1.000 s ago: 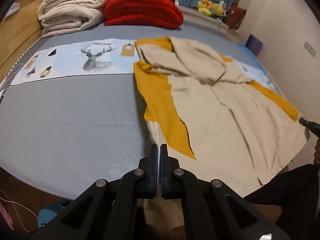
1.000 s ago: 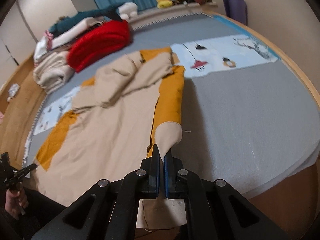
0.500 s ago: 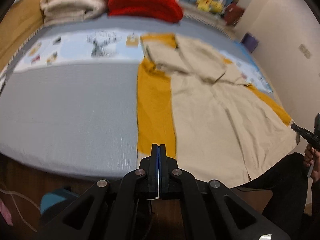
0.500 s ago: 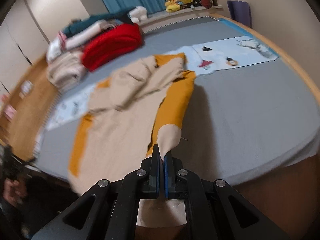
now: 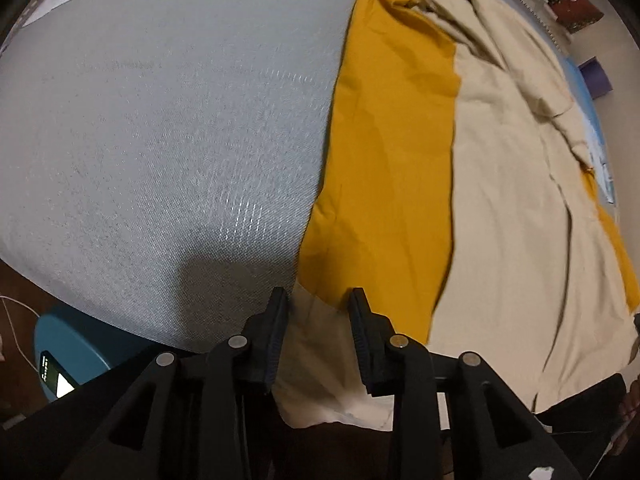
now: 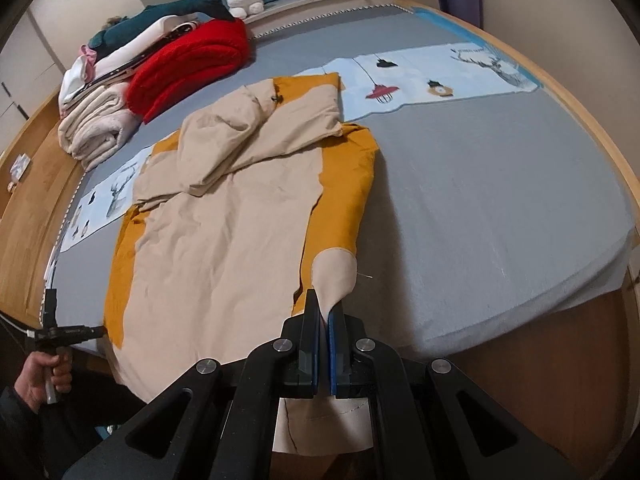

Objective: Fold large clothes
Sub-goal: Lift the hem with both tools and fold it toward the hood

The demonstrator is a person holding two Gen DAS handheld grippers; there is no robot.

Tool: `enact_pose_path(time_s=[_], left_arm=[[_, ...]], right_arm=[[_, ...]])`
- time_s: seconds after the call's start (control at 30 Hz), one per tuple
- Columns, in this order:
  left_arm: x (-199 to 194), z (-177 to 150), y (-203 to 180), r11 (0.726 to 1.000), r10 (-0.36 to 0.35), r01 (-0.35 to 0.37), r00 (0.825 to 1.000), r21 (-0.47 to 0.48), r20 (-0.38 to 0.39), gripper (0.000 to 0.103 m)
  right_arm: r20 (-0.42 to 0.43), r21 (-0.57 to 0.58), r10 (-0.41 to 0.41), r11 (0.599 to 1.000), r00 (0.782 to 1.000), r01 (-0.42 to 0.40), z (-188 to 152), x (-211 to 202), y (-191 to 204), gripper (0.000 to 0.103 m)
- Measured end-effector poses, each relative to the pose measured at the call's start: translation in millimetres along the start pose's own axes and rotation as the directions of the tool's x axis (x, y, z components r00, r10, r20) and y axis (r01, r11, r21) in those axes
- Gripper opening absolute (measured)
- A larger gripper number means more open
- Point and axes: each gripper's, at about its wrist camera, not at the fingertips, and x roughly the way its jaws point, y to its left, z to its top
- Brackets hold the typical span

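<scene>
The left gripper stands open astride the near hem of the beige-and-mustard garment, which lies spread over the grey bed, hem hanging off the near edge. It looks light, soft and floppy; corners give the best hold. The right gripper pinches its near right corner. Folded blankets lie far left.

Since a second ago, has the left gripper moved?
Yes. The left gripper dropped closer to the grey bed, and its jaws opened, straddling the garment hem.
</scene>
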Motion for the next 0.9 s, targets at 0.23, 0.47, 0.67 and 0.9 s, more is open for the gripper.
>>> enact_pose_path(time_s=[0.23, 0.47, 0.67, 0.9], left_arm=[[7, -6, -17, 0.995, 0.068, -0.07, 0.998, 0.077, 0.017, 0.023], [-34, -13, -32, 0.986, -0.012, -0.005, 0.995, 0.166, 0.101, 0.002], [-119, -27, -44, 0.94, -0.154, 0.082, 0.968, 0.332, 0.196, 0.002], [-197, -56, -35, 0.901, -0.307, 0.225, 0.935, 0.371, 0.177, 0.002]], right_arm=[[-0.025, 0.013, -0.014, 1.0, 1.0, 0.014, 0, 6, -3, 0.003], [-0.006, 0.02, 0.004, 1.0, 1.0, -0.004, 2, -3, -4, 0.003], [0.053, -0.005, 0.05, 0.999, 0.997, -0.05, 0, -38, -3, 0.003], [0.116, -0.019, 0.142, 0.99, 0.983, -0.141, -11, -100, -5, 0.003]])
